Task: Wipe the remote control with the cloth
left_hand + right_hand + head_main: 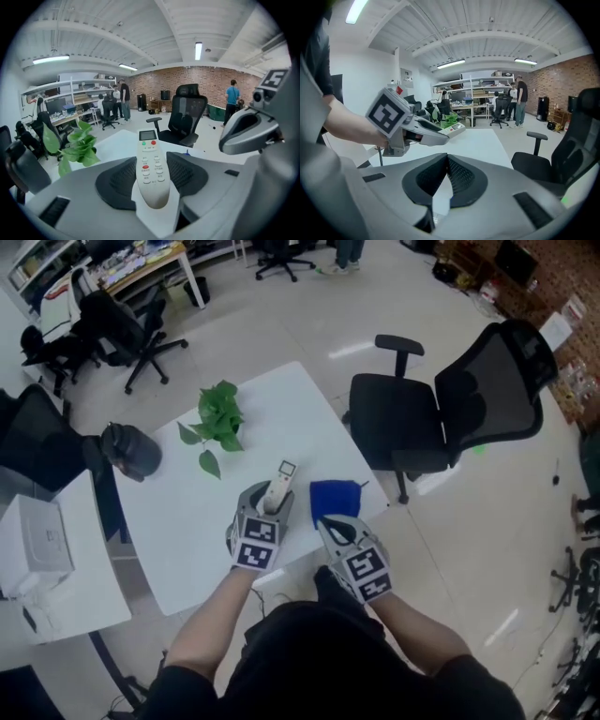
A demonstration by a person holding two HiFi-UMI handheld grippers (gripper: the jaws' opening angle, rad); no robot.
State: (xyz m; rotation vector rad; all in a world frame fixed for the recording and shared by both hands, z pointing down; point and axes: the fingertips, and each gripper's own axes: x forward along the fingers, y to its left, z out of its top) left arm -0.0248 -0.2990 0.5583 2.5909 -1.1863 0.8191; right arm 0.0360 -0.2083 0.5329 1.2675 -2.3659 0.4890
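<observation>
A slim white remote control (279,486) with a small screen and red and green buttons sticks out from between the pads of my left gripper (270,502), held tilted above the white table (187,512). In the left gripper view the remote (150,154) lies between both pads of the left gripper (151,180). A blue cloth (335,498) lies on the table just right of it. My right gripper (328,523) hovers at the cloth's near edge, its pads (461,176) together. In the right gripper view, the left gripper (419,131) and the remote (454,127) are up and to the left.
A green leafy plant (218,418) sits at the table's far side. A black office chair (441,413) stands right of the table, and a dark cap-like object (131,451) lies at its left edge. A second table with a white box (37,540) is on the left.
</observation>
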